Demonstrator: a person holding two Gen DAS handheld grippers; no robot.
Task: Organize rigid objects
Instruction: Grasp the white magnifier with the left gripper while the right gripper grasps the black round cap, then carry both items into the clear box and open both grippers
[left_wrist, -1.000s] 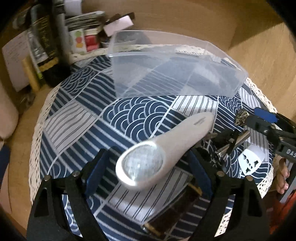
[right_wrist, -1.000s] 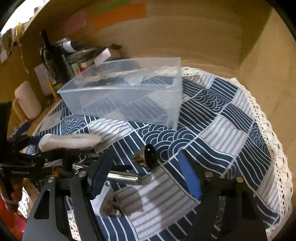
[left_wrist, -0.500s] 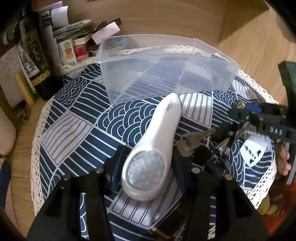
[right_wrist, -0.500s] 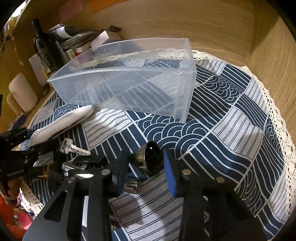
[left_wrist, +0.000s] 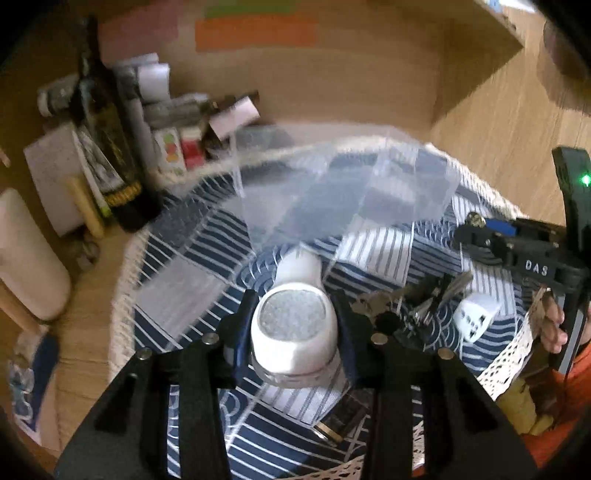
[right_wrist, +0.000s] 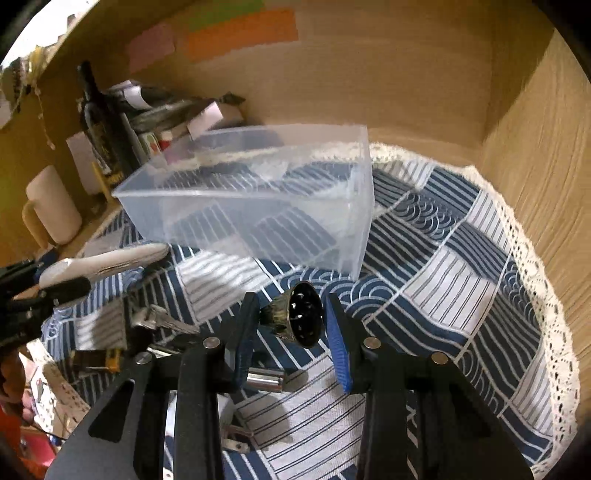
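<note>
Clear bin (right_wrist: 258, 206) stood empty on table (right_wrist: 461, 280).
Left hand-held gripper (left_wrist: 293, 325) gripped white magnifier (left_wrist: 293, 328), short of bin; long overhang risked twisting loose.
Right hand-held gripper (right_wrist: 290, 325) pinched small brass bell (right_wrist: 295, 319) before bin; round body risked slipping.

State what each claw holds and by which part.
Left claw clamps the white magnifier by its round lens head. Right claw grips the small brass bell across its flared body.
</note>
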